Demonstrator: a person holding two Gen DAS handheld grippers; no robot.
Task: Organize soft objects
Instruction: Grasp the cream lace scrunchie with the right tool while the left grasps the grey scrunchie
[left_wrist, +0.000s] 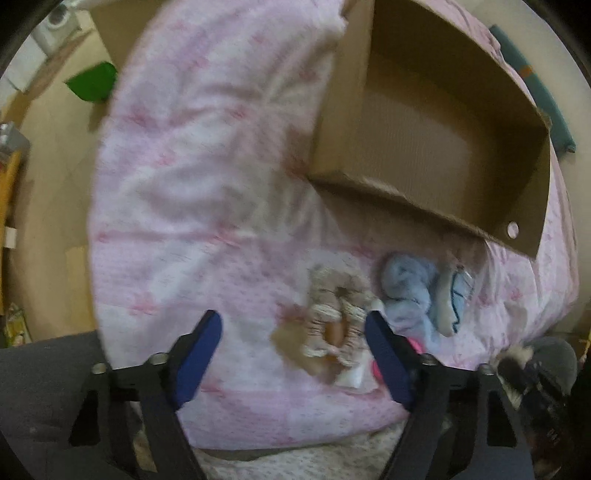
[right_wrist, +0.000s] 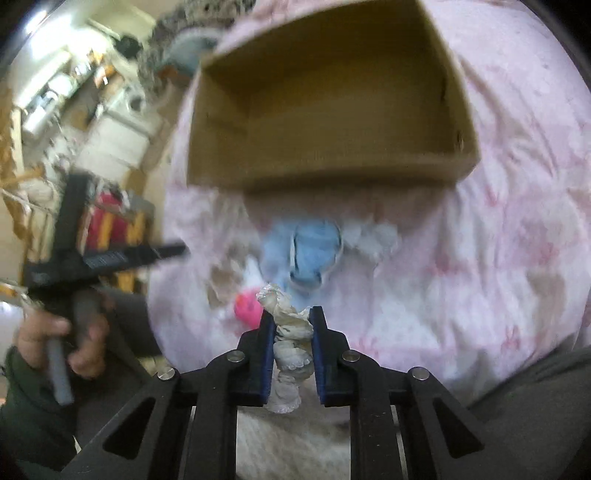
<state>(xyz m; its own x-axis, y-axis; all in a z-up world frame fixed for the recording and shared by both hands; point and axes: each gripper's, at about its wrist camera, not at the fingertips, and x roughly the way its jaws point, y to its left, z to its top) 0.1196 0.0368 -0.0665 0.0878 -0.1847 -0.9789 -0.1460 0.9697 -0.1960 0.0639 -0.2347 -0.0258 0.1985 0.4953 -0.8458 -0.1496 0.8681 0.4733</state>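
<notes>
Both views are soft with blur, so the print on the pink bedcover cannot be read clearly. The right claw covers the lower part of the cream scrunchie, and this scrunchie hides part of the pink thing behind it. The blue soft object is smeared; I cannot tell what it is. In the left view the cardboard box is cut off at the top edge.

A pink-and-white floral quilted bed cover filled the frame; an open brown cardboard box sat upper right, with beige scrunchies and light-blue plush items below it
</notes>
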